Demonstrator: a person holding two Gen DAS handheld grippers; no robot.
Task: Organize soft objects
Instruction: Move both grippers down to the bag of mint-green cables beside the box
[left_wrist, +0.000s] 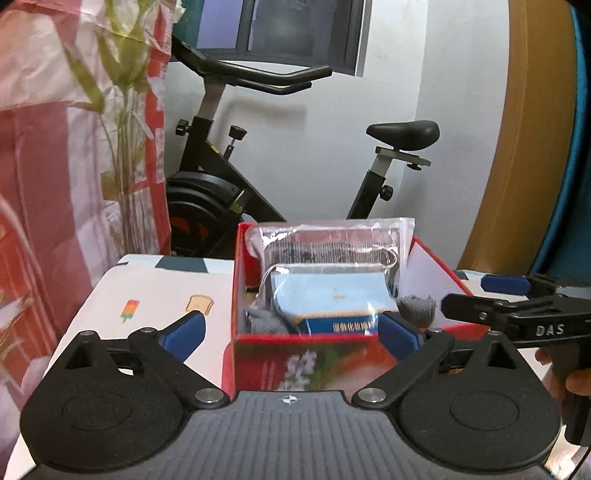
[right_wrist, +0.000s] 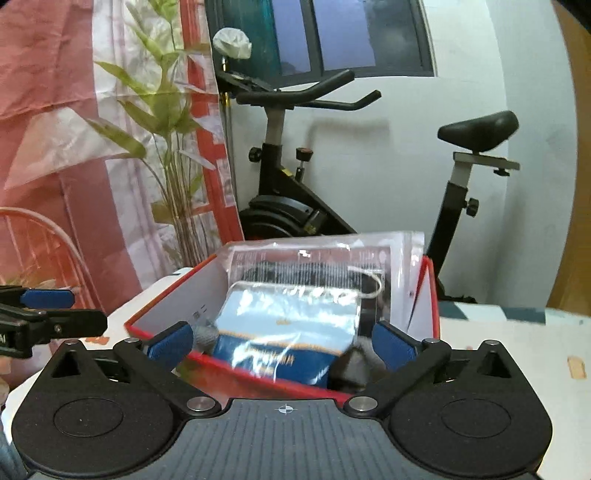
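Note:
A red box stands on the table and holds soft goods: a blue packet, a clear plastic bag with dark striped fabric standing behind it, and grey cloth. My left gripper is open and empty just in front of the box. My right gripper is open and empty at the box's near wall, facing the blue packet and clear bag. Each gripper shows in the other's view, at the right edge and the left edge.
The table has a white cloth with printed pictures. An exercise bike stands behind the table by the wall. A plant and a red-and-white curtain are at the left. A tan and blue round edge is at the right.

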